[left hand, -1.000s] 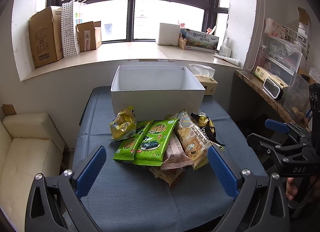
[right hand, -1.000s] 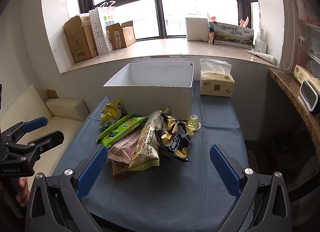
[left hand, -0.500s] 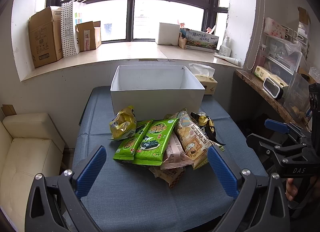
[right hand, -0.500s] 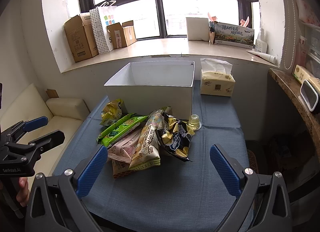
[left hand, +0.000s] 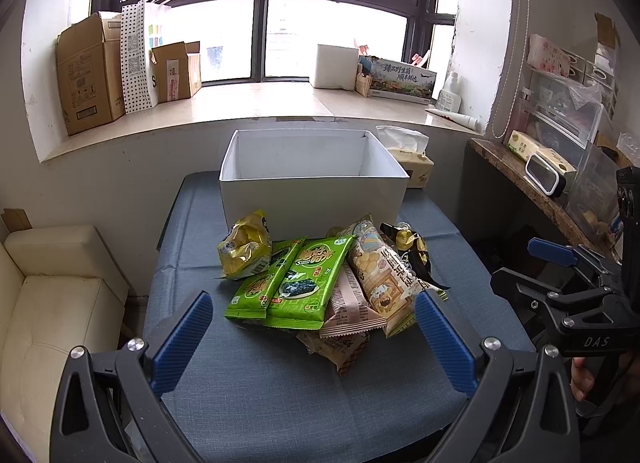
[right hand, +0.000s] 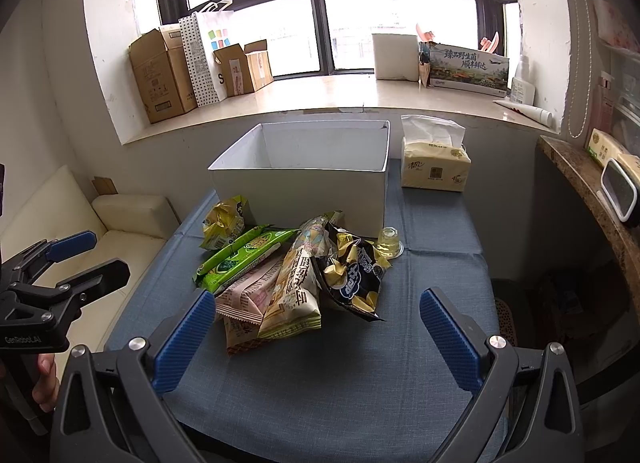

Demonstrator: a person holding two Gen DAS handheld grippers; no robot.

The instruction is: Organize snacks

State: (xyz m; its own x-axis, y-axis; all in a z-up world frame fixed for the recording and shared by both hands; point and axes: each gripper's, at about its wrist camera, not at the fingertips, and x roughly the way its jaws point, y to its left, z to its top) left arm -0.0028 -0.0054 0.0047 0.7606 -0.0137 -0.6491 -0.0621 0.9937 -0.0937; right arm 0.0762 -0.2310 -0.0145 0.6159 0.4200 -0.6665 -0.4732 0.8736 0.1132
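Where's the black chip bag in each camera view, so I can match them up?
Left wrist: black chip bag right of centre, at the pile's right edge, mostly hidden behind the cream packet.
Right wrist: bag at centre, fully in view, on the pile's right.
Shared landmark: white box just behind the pile.

Blue-grey cloth covers the tabletop. At the far end sits an open white box, with a tissue pack just to its right. In front of the box, a heap of snack packets sprawls on the cloth, with a small clear jelly cup at the heap's right edge.
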